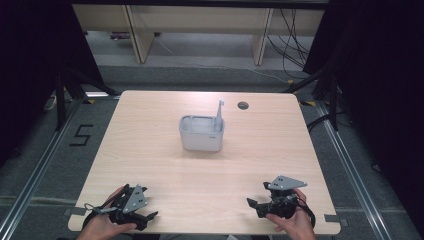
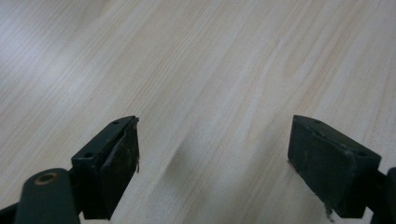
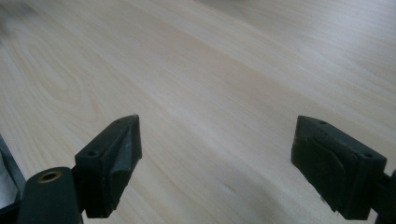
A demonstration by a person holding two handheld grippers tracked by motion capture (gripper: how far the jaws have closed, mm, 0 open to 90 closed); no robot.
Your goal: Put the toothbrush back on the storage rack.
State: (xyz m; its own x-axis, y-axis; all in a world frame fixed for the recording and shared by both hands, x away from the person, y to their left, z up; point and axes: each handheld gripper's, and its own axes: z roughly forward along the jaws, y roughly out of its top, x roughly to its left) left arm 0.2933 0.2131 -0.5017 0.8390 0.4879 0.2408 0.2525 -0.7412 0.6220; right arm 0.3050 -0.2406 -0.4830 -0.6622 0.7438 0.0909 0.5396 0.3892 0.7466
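toothbrush [image 1: 220,114] in holder [image 1: 201,134] — far from jaws

Container [image 1: 201,134] hides the toothbrush's [image 1: 220,116] lower handle.

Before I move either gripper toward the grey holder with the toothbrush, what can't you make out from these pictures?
- Inside of the grey holder: high view, hidden by its own front wall.
- Toothbrush lower part: high view, sunk behind the holder's rim; the head is too small for detail.
- Left gripper and right gripper undersides: high view, covered by the hands and grey plates.
- Table near edge: high view, cut off by the frame's bottom.
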